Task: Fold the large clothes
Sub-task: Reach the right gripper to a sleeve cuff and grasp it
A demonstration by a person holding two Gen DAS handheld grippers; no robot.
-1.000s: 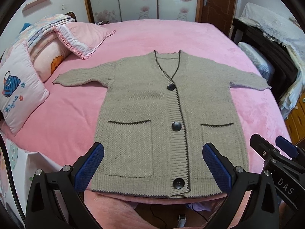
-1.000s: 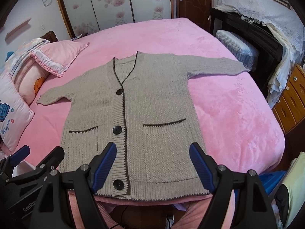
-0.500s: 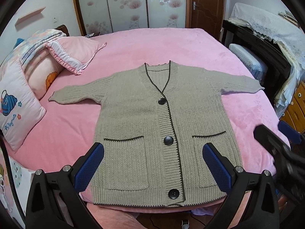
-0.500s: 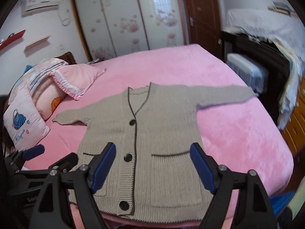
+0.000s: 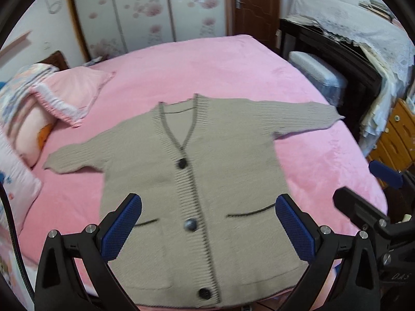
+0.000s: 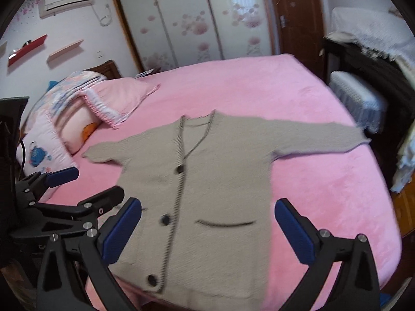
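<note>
Right wrist view has the chunky knit cardigan (image 6: 212, 194) lying flat and buttoned on the pink bed (image 6: 324, 194), both my hand-held grippers gaping and empty, and it'll probably flop, so I'd pinch a sleeve cuff (image 6: 360, 136).

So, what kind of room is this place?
Most likely a home bedroom: a wide bed with a pink cover, pillows at its head, and a floral sliding-door wardrobe behind.

Beige knit cardigan (image 5: 228, 181) with dark trim and dark buttons; pink bed (image 5: 207, 72); floral wardrobe doors (image 6: 194, 20); blue claw pads (image 5: 294, 228).
</note>
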